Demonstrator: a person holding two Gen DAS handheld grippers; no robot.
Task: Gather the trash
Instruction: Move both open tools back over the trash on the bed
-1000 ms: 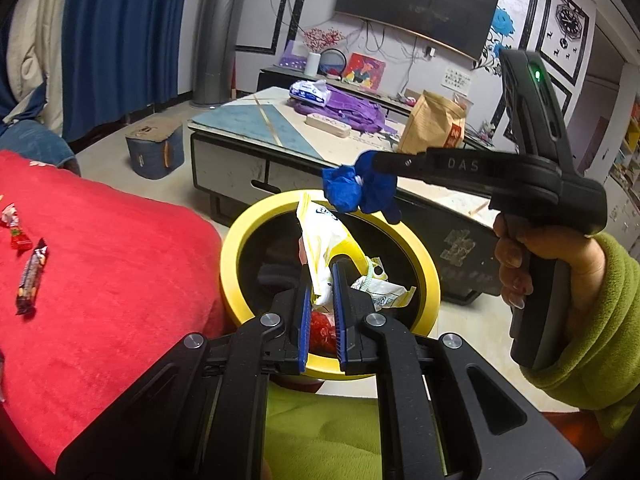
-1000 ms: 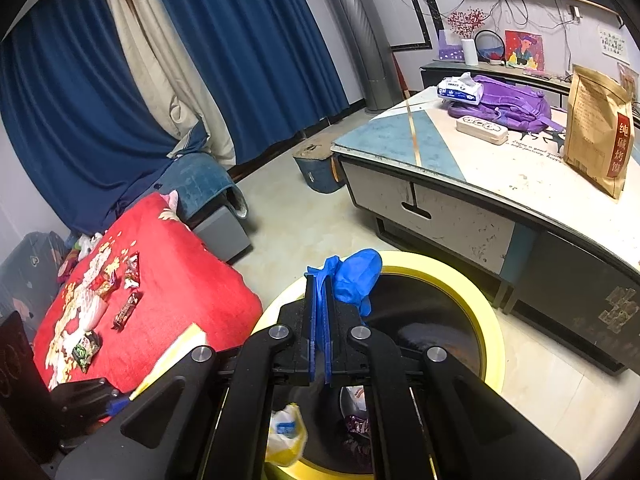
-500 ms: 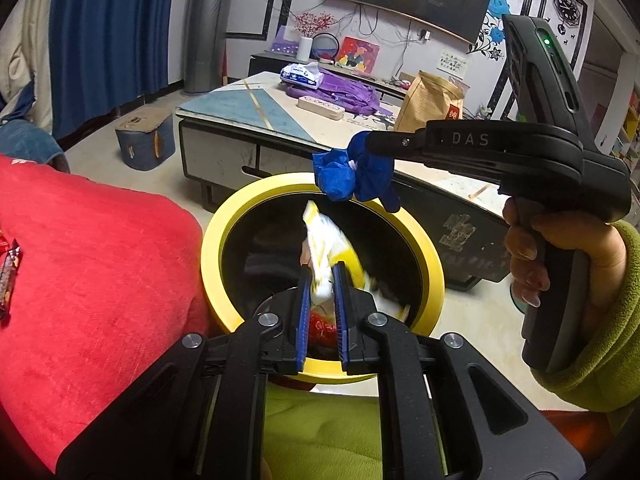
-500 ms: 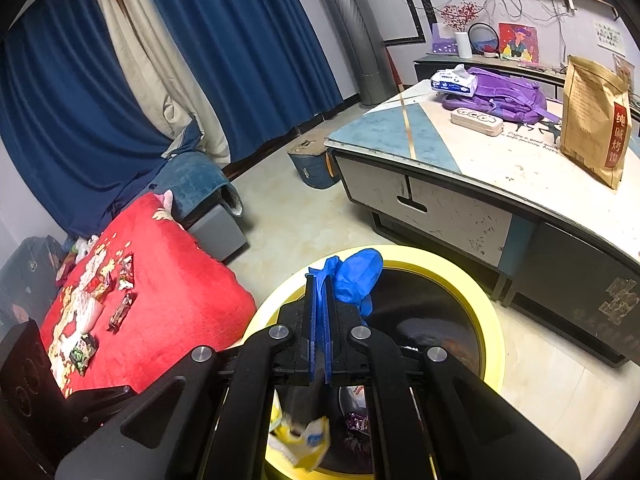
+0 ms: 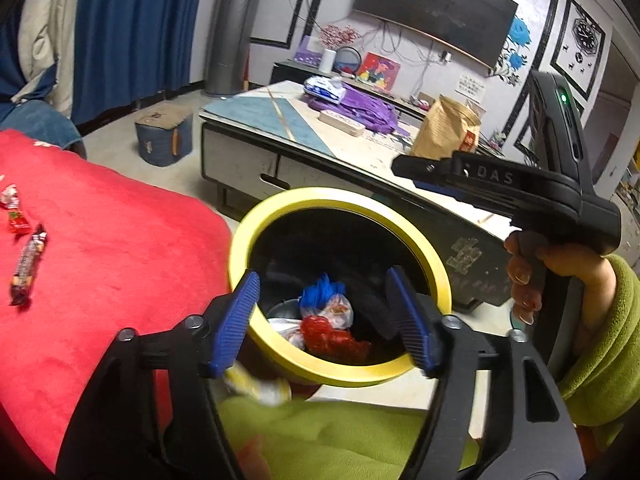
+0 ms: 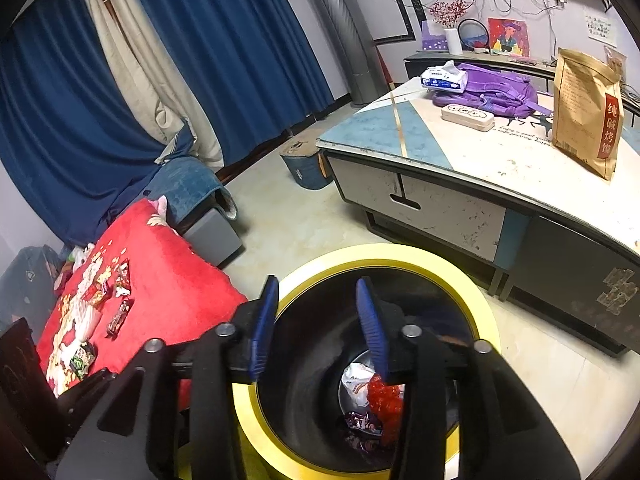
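Note:
A yellow-rimmed black trash bin (image 5: 260, 216) (image 6: 480, 312) stands on the floor beside a red blanket (image 5: 100, 240). Inside lie a blue crumpled piece (image 5: 320, 290), a red wrapper (image 5: 332, 338) (image 6: 384, 396) and white wrappers (image 6: 354, 384). My left gripper (image 5: 326, 320) is open and empty over the bin's near rim. A blurred yellow-white wrapper (image 5: 256, 386) is just below its left finger, outside the bin. My right gripper (image 6: 318, 322) is open and empty above the bin mouth; it shows from the side in the left wrist view (image 5: 404, 168).
Candy wrappers (image 5: 24, 268) (image 6: 116, 316) lie on the red blanket (image 6: 160, 280). A low coffee table (image 6: 460, 168) behind the bin holds a brown paper bag (image 6: 588, 112), a purple backpack (image 6: 492, 88) and a tissue pack. A small blue stool (image 5: 160, 140) stands on the floor.
Both grippers have opened. The blue piece dropped from the right gripper into the bin. The yellow-white wrapper left the left gripper and now sits blurred below it, outside the rim.

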